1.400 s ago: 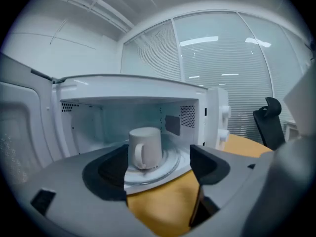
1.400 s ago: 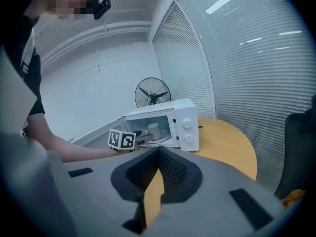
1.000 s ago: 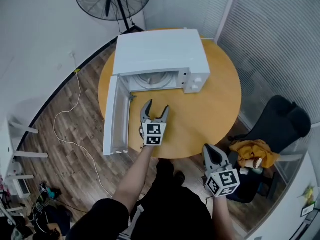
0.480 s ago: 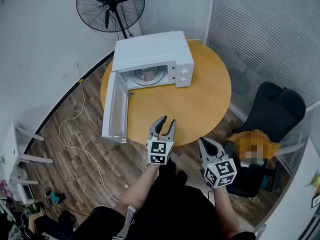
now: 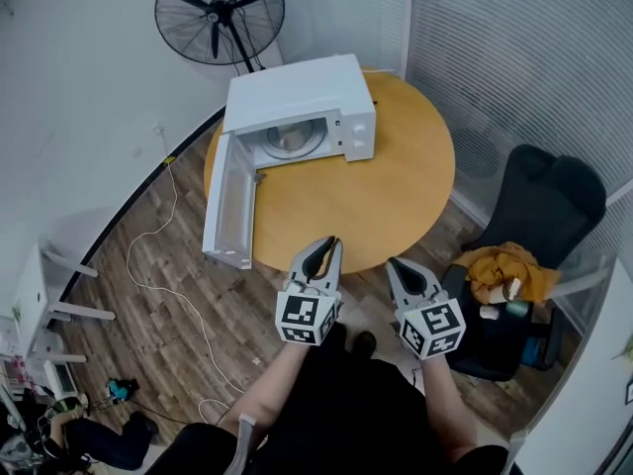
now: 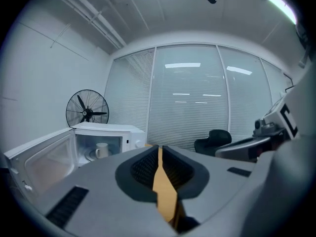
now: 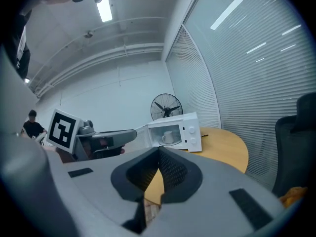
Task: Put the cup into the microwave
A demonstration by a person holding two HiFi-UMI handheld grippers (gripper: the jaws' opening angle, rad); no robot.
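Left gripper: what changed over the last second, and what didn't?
The left gripper drew back from over the table to the person's side of its edge, and its jaws have just been closing; nothing is between them. The right gripper stayed shut, off the table. The microwave kept its door open, with the cup inside.

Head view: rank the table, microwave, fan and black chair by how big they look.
1. Table, largest.
2. Microwave and black chair: they look about alike, so not ranked.
3. Fan, smallest.
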